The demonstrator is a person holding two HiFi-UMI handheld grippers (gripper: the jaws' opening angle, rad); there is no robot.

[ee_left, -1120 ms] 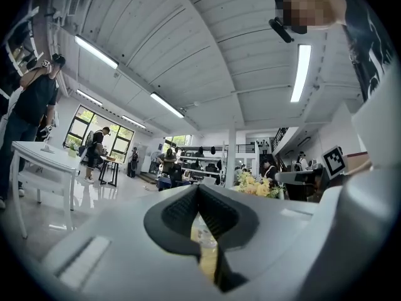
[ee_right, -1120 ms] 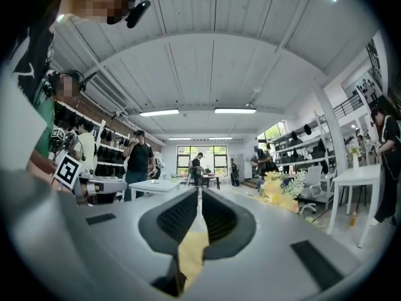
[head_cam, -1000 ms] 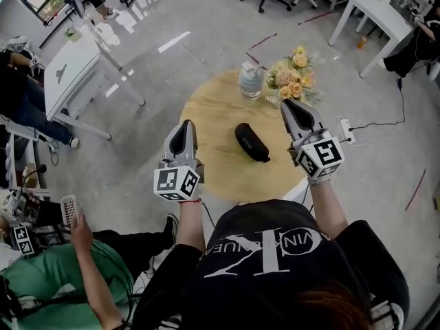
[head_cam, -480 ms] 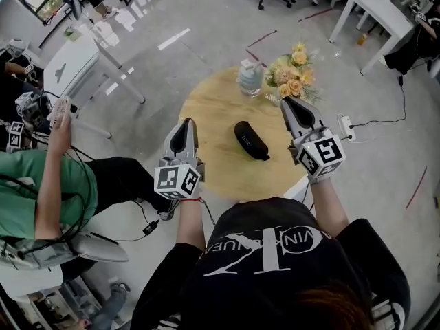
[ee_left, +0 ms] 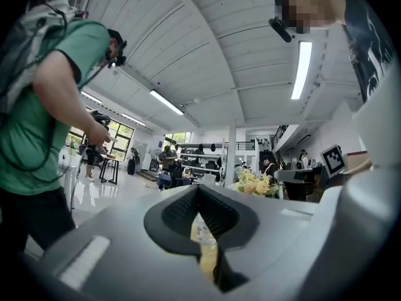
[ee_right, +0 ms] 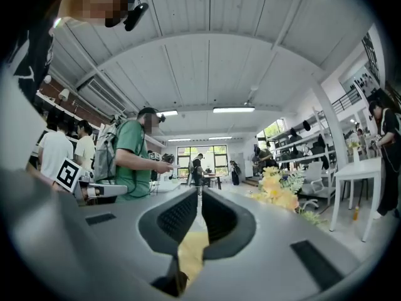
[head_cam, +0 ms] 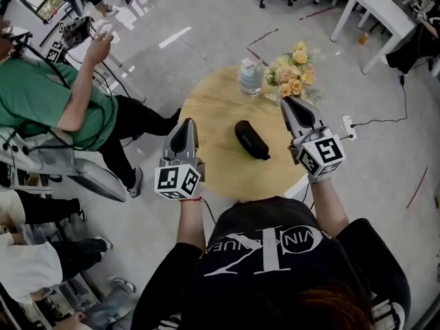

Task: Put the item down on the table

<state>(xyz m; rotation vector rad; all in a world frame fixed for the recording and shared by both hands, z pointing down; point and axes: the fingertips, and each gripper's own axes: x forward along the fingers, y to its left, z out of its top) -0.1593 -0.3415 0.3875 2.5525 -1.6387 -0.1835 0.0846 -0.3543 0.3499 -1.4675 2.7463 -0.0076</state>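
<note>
A black oblong case (head_cam: 251,141) lies on the round wooden table (head_cam: 213,108), near its middle. My left gripper (head_cam: 184,126) hovers at the table's left edge, shut, with nothing between its jaws. My right gripper (head_cam: 289,104) is held over the table's right edge, also shut and empty. The case lies between the two grippers, apart from both. In the left gripper view the jaws (ee_left: 199,190) meet tip to tip, and the right gripper view shows its jaws (ee_right: 200,193) closed the same way.
A clear bottle (head_cam: 250,80) and a bunch of yellow flowers (head_cam: 294,74) stand at the table's far side. A power strip (head_cam: 345,129) lies on the floor to the right. A person in a green shirt (head_cam: 48,95) stands at the far left beside a grey chair (head_cam: 82,174).
The person in green has risen and moved from the lower left to the upper left. Both grippers and the case have stayed where they were.
</note>
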